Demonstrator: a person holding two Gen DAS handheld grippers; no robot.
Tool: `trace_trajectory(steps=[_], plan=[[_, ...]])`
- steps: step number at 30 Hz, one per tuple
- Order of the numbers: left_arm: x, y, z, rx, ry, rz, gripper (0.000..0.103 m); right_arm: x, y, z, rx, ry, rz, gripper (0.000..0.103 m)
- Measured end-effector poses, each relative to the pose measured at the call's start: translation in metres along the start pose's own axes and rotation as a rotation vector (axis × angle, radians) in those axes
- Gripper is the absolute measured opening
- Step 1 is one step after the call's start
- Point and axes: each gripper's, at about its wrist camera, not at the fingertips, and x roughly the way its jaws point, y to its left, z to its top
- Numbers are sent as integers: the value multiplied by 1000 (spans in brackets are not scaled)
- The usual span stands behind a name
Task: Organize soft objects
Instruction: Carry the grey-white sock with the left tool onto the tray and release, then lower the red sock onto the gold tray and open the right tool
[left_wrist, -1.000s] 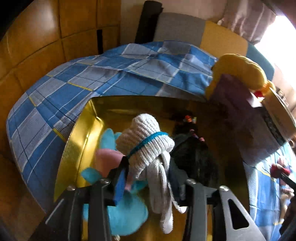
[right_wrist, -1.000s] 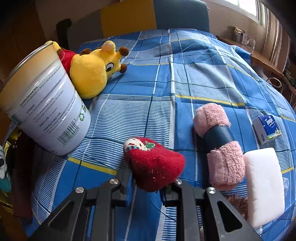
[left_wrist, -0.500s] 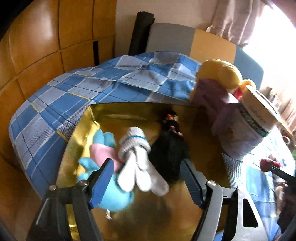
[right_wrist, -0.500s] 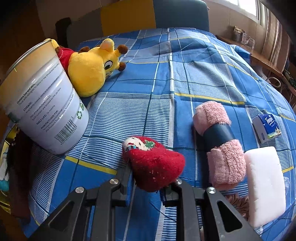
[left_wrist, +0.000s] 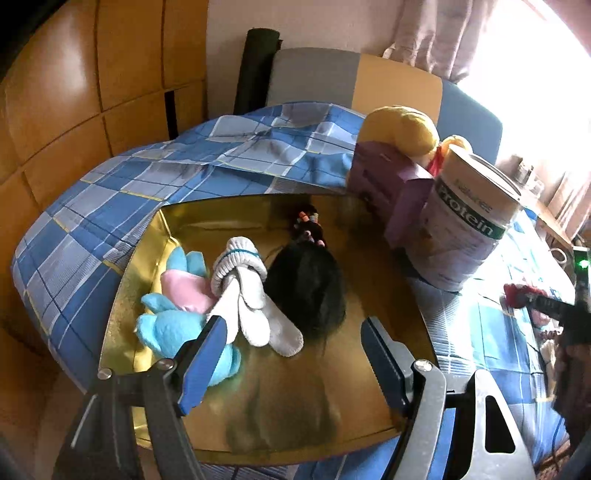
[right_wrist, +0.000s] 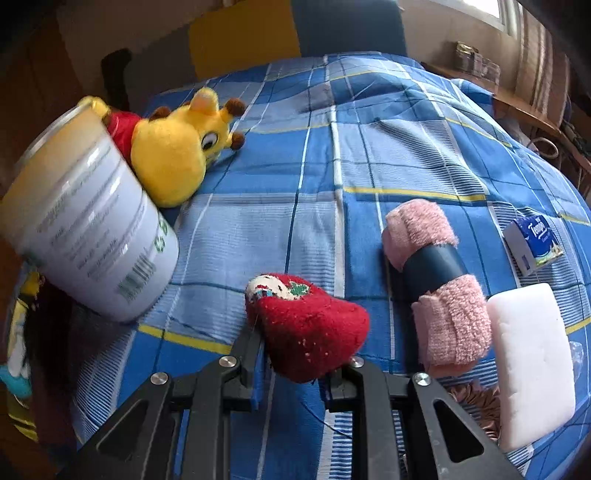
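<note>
In the left wrist view a gold tray (left_wrist: 280, 413) holds a blue and pink plush (left_wrist: 173, 317), a rolled white sock bundle (left_wrist: 243, 291) and a black hairy piece (left_wrist: 306, 284). My left gripper (left_wrist: 291, 332) hovers open above the tray, nothing between its blue pads. In the right wrist view my right gripper (right_wrist: 295, 354) is shut on a red Christmas sock (right_wrist: 310, 325) above the blue checked cloth (right_wrist: 369, 155). A pink rolled towel (right_wrist: 436, 284) with a dark band lies to its right. A yellow plush (right_wrist: 177, 155) lies at the back left.
A white protein can (right_wrist: 85, 236) stands left of the red sock, beside the tray and a purple box (left_wrist: 388, 184). A white sponge (right_wrist: 532, 369) and a tissue pack (right_wrist: 532, 240) lie at the right. A brown tassel (right_wrist: 476, 406) peeks near the sponge.
My left gripper let go of the white sock bundle, opened wide and drew back and up from the tray. The bundle now lies in the tray. The right gripper stayed put.
</note>
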Motion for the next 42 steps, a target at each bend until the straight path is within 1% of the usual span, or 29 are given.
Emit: trace_trajectory(steps=[4,6,9,12,16,18,21,24,27,29,30,34,38,39,40,42], plan=[[-1,0,-3,0,6,-14,76,-16,3,15,41,-49,24,21],[-1,1,-4,-1,7,-19,76,-28,9,26,52,-84,50,21],[-3,3,-5,-5,6,-23,76,-47,23,37,38,-137,80,21],[-3,6,-7,-13,8,-25,76,-73,43,45,15,-203,131,21],[-3,10,-9,-23,2,-18,76,-105,77,48,-60,-275,211,21],[-4,13,-10,-31,1,-18,76,-119,99,46,-118,-296,262,21],[-5,19,-11,-40,-5,-8,76,-134,137,35,-229,-302,345,21],[-4,26,-11,-53,-7,5,76,-141,176,15,-342,-274,418,21],[-5,39,-9,-79,-13,34,76,-135,214,-12,-453,-206,476,21],[-7,50,-8,-104,-27,57,76,-125,231,-28,-504,-159,496,21],[-7,55,-7,-113,-33,73,76,-116,243,-40,-538,-122,495,21],[-8,72,-8,-154,-35,88,76,-78,267,-67,-583,-5,494,22],[-6,81,-12,-171,-25,94,76,-52,285,-92,-614,75,467,25],[-5,82,-13,-177,-21,92,76,-45,287,-96,-620,90,458,26],[-5,82,-14,-178,-18,87,76,-40,288,-100,-625,107,443,31],[-4,80,-15,-170,-16,82,76,-34,288,-106,-631,128,422,35]])
